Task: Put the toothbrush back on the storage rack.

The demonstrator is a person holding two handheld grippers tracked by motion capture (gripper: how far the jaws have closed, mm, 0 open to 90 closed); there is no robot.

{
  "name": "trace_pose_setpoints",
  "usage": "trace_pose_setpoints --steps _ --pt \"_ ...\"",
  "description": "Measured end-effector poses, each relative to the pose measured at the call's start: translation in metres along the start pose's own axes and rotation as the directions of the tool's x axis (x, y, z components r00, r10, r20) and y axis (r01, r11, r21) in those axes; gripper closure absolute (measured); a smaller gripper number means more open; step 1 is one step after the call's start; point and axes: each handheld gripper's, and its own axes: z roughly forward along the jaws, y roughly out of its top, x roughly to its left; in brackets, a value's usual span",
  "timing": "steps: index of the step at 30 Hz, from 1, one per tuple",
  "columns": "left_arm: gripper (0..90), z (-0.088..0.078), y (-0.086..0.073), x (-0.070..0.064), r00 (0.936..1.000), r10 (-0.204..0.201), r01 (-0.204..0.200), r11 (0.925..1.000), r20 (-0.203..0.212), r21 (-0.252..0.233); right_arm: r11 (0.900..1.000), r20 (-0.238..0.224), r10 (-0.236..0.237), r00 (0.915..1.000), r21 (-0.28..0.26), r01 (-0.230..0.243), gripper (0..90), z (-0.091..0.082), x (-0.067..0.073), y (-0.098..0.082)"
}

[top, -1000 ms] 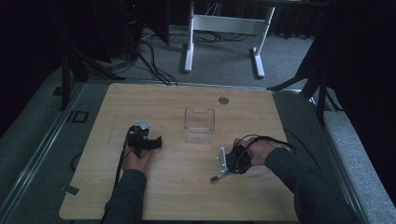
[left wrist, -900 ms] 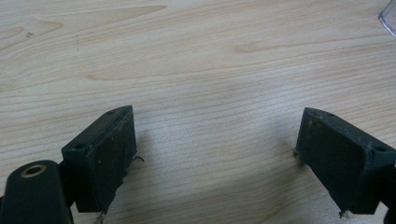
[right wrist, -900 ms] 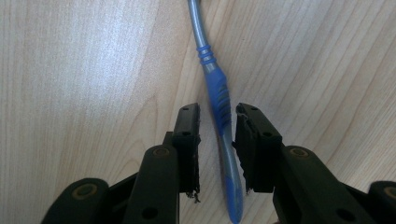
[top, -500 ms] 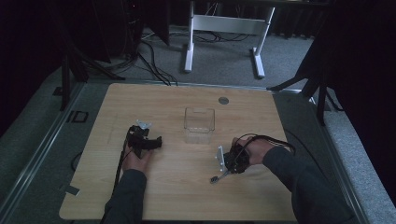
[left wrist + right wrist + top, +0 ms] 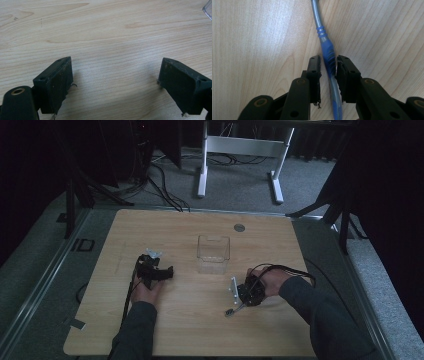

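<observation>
Right gripper view showed the right gripper [image 5: 328,65] closing its jaws around the toothbrush [image 5: 329,56] at frame centre, not yet pinching; the left gripper [image 5: 115,75] gaped empty.

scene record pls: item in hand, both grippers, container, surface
item: blue and grey toothbrush, flat on the table
right gripper: jaws either side of the toothbrush grip and just been closing; a narrow gap still shows on one side
left gripper: open wide, nothing between the jaws, resting on the wood
container: clear plastic box, mid-table, looks empty
surface: light wooden table
extra: small round disc near the far edge
</observation>
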Motion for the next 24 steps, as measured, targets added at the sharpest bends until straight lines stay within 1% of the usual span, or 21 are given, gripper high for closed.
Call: trace_pose_setpoints --steps 5,20,24 --pt "12.4 0.0 0.0 0.0 1.0 0.001 -0.001 1.0 0.0 0.0 1.0 0.003 0.0 1.0 -0.006 0.0 72.8 0.0011 -0.0017 0.0014" --pt "12.4 -0.0001 0.0 0.0 1.0 0.0 0.0 1.0 0.0 0.001 1.0 -0.004 -0.004 1.0 0.005 0.004 73.2 0.0061 -0.0026 0.0056" --pt "12.4 0.0 0.0 0.0 1.0 0.0 0.0 1.0 0.0 0.0 1.0 -0.007 0.001 1.0 0.006 0.0 72.8 0.0072 -0.0031 0.0071"
